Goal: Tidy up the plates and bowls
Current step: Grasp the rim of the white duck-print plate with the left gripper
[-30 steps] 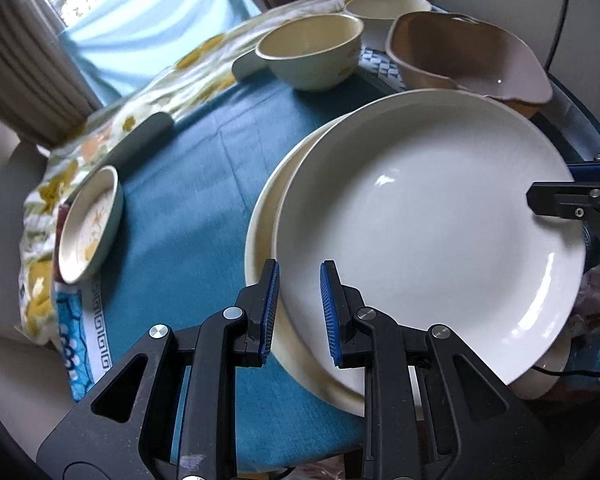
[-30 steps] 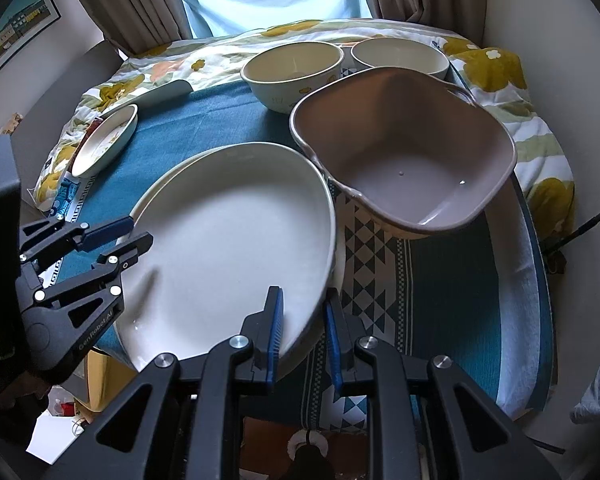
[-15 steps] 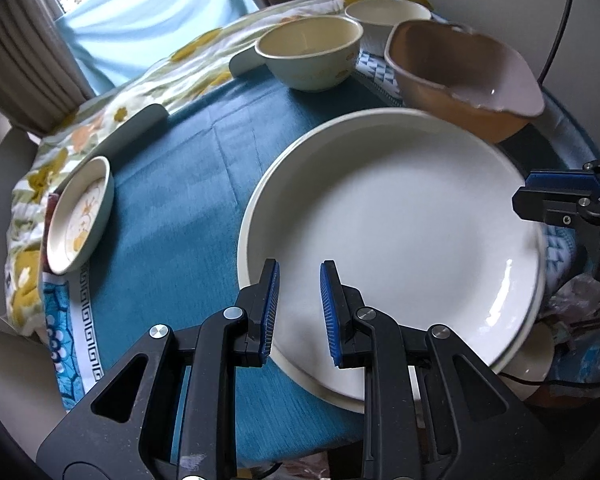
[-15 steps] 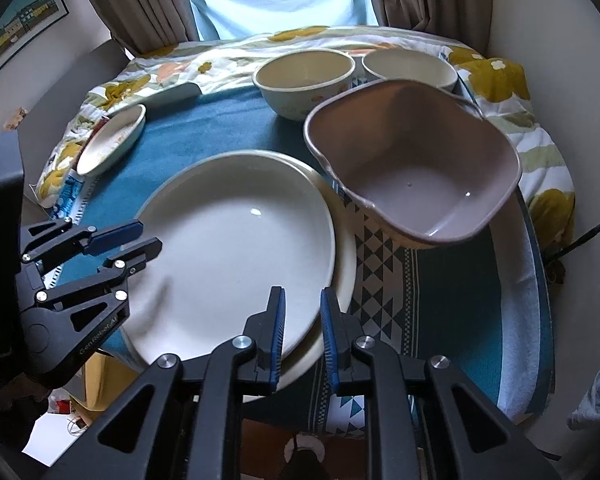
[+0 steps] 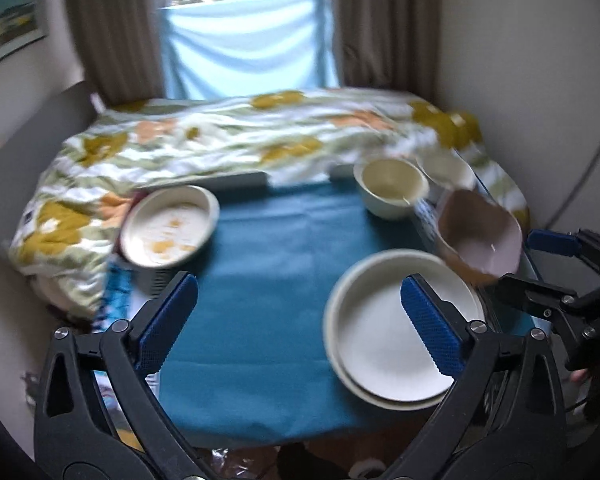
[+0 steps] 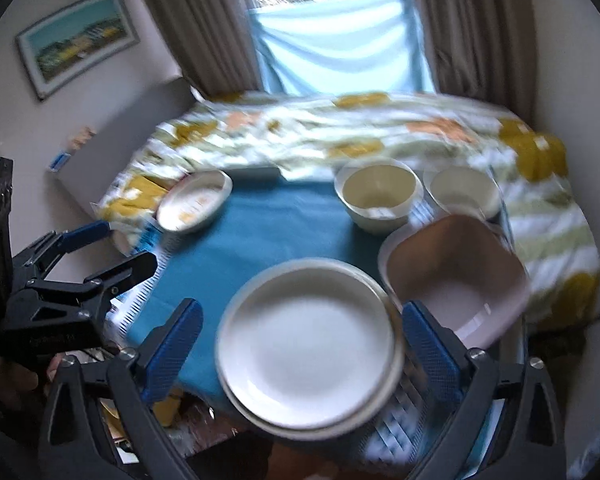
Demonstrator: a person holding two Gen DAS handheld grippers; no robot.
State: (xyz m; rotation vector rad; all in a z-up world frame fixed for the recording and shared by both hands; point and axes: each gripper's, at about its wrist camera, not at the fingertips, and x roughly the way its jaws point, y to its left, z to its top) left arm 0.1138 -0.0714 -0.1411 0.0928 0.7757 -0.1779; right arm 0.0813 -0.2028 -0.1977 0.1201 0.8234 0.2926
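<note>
Both views are motion-blurred. The left claw is seen released, its blue pads spread wide, nothing between them but the blue cloth far below; its jaws have just been opening. The right claw is likewise released and empty, and its jaws have also just been opening; the plate stack is framed between the pads only by line of sight, no contact being seen.

The white plate is found lying flat, face up, nested on a cream plate whose rim shows around it. Being round, no long axis can be assigned. The stack rests at the near edge of the bench, on the blue cloth, slightly overhanging the patterned mat to its right.

A brown bowl stands upright just beside the stack, on its far right; whether they touch cannot be told. Beyond it, a cream bowl and a white bowl are set side by side, mouths up. A small patterned dish is tilted at the far left, propped against the floral quilt.

The left claw is also visible at the left margin of the right wrist view, held by a hand.
</note>
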